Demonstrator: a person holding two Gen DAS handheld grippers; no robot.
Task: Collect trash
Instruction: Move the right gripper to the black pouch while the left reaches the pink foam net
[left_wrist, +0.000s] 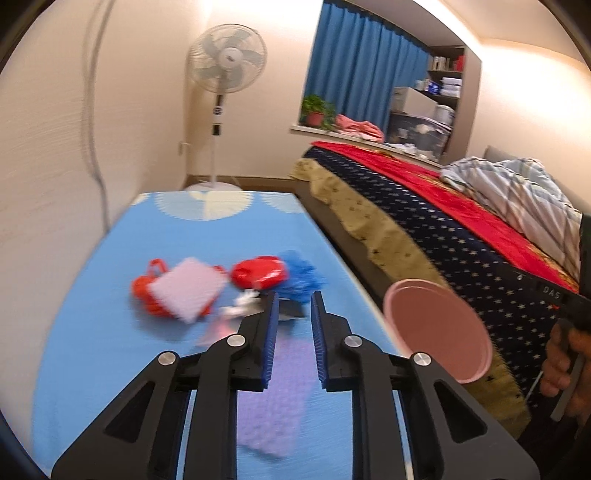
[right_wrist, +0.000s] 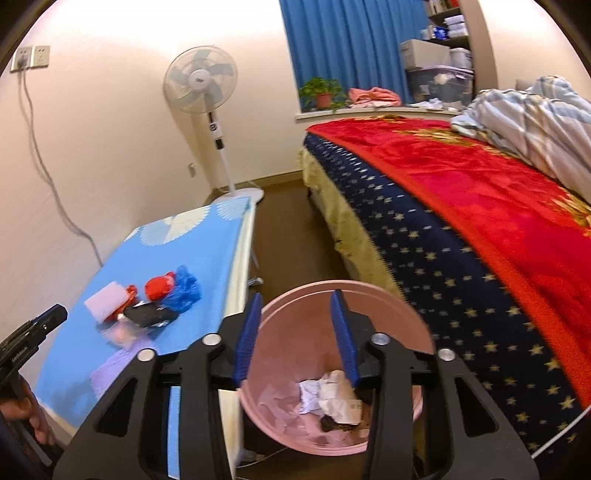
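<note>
Blue table (left_wrist: 92, 295), frame centre: trash pile (left_wrist: 225, 288) blurred. Left gripper (left_wrist: 293, 306) part-open, empty; right gripper (right_wrist: 295, 314) open, empty over pink bin (right_wrist: 417, 332). Risk: blur-speed approach scatters light scraps.

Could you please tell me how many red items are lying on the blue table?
2: a red bag partly under the pink sponge, and a glossy red wrapper beside the blue bag. Others may be hidden.

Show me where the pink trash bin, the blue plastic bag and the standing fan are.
pink trash bin (right_wrist: 417, 321), right wrist view, on its bare inner wall near the rim.
blue plastic bag (right_wrist: 184, 291), right wrist view, on the middle of the crumpled bag.
standing fan (left_wrist: 227, 59), left wrist view, on the hub of its head.
</note>
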